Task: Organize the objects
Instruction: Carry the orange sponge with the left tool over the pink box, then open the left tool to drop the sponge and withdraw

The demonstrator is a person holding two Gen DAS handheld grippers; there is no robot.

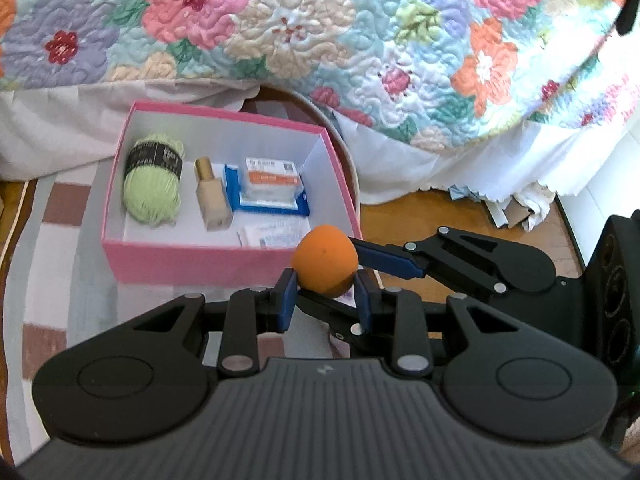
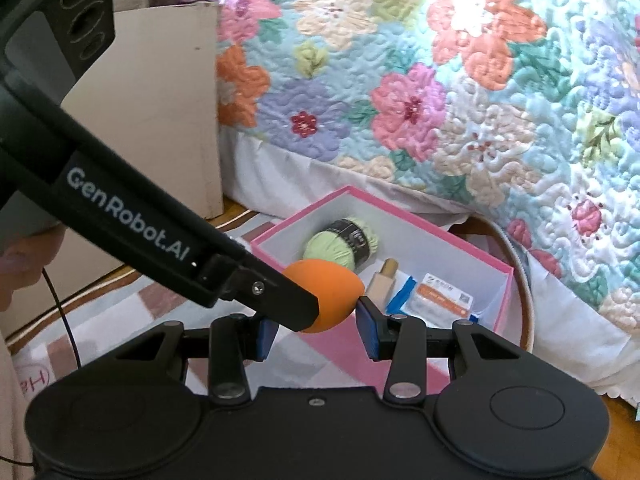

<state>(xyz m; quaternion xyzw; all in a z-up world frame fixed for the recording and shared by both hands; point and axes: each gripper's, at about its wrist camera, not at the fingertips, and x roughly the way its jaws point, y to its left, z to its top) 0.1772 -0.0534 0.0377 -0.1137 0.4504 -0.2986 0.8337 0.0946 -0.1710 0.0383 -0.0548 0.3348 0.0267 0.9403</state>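
A striped woven rug (image 1: 60, 240) is seen at the left, with bare rug left open in front of the pink box (image 1: 224, 256). The box is cardboard, rectangular and lidless, white inside; its far edge is set close under the hanging edge of the flowered quilt (image 1: 320, 20).

Inside, from left to right, are counted one soft green yarn ball (image 1: 154, 184) with a dark band, one beige bottle (image 1: 212, 196) with a gold cap, and one blue packet (image 1: 266, 188) with a clear wrapped pack laid on it. Small flat sachets (image 1: 272, 236) are lying by the near wall; their number cannot be told.

One smooth, egg-shaped orange sponge (image 1: 325, 264) is held in the air just above the box's near right corner. Its lower part is pinched between the blue pads of the left gripper (image 1: 325, 292).

The right gripper (image 2: 318, 320) is brought in from the right. One pad is seen touching the sponge and the other is hidden, so whether its jaws are gripping cannot be told.

Further right, wooden floor (image 1: 420, 216) is left open.
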